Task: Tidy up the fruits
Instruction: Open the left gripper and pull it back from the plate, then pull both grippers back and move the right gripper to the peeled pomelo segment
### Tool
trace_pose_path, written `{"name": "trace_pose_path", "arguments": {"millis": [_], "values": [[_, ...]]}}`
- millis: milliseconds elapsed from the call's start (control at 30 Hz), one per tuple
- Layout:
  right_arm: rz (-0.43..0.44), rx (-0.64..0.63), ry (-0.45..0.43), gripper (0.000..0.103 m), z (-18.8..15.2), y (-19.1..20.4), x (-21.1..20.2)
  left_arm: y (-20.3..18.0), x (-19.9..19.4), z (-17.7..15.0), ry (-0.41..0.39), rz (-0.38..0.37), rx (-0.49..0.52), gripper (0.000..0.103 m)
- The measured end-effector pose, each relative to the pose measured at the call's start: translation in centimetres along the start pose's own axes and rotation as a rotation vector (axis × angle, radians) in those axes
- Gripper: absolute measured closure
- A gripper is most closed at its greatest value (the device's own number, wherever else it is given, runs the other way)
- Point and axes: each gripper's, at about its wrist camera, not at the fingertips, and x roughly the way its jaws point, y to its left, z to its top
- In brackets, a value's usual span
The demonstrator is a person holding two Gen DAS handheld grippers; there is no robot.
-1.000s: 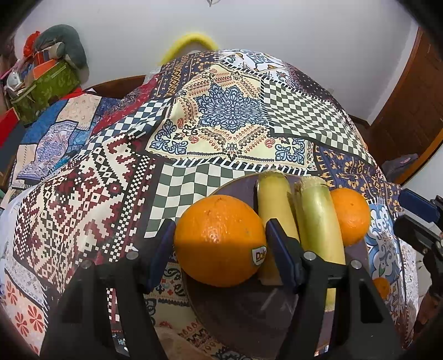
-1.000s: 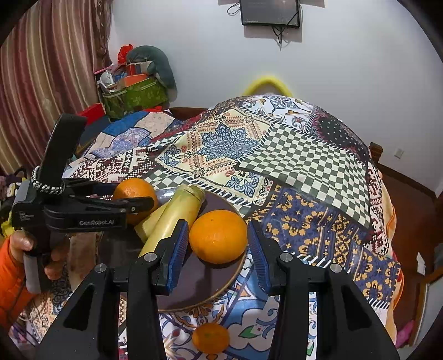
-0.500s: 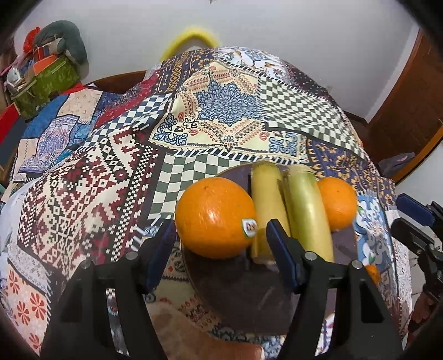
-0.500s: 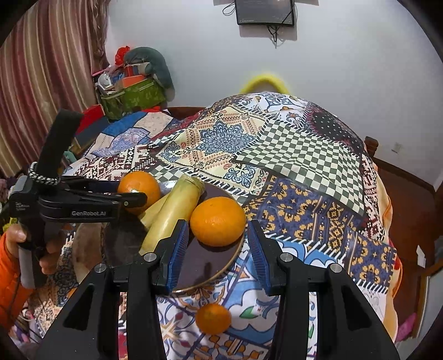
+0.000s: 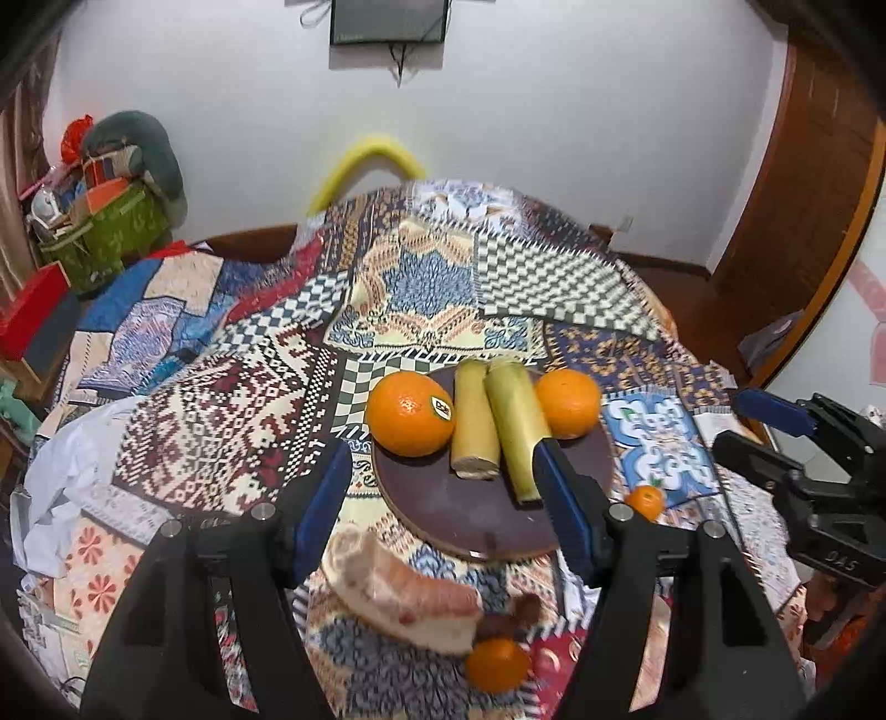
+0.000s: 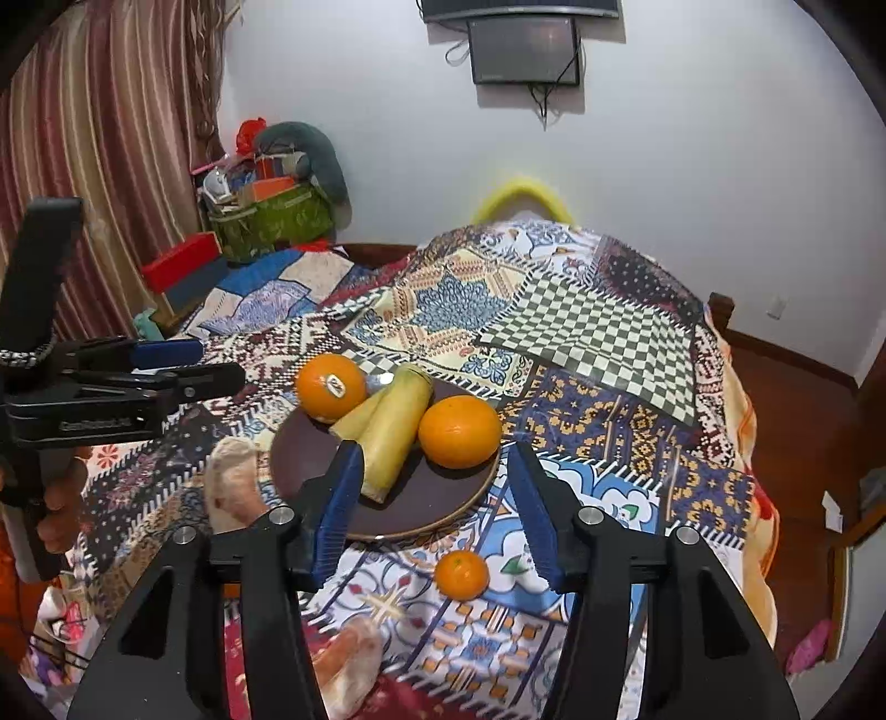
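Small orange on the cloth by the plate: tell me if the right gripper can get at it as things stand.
Probably yes: the small orange lies bare just ahead of the right gripper, whose empty jaws are opening.

a lived-in home room: patchwork cloth (image 6: 581, 332), striped curtain (image 6: 111, 138), wall-mounted screen (image 6: 523, 50), cluttered basket (image 6: 271, 219).

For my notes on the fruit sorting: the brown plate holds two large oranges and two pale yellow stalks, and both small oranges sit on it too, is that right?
Not quite. The brown plate holds the two large oranges and two stalks, but both small oranges lie off it on the cloth, as the left wrist view shows.
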Motion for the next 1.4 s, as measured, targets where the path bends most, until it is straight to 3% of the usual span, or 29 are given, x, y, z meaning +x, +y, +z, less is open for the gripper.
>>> {"name": "trace_pose_path", "arguments": {"millis": [367, 533, 1167, 1400], "values": [[-0.005, -0.006, -0.02, 0.036, -2.3, 2.7, -3.9, -1.2, -6.9, -3.4, -0.077, -0.001, 0.007, 0.036], [-0.003, 0.004, -0.004, 0.035, -3.7, 3.5, -4.5, -1.6, -8.4, -5.2, -0.083, -0.007, 0.007, 0.036], [0.011, 0.029, 0.197, 0.035, -10.5, 5.9, -0.8, -1.1, -6.4, -11.5, 0.03, 0.009, -0.019, 0.036], [0.036, -0.015, 0.265, 0.034, -11.7, 7.2, 1.2, -1.1, -4.4, -12.9, 0.089, 0.006, -0.023, 0.036]]}}
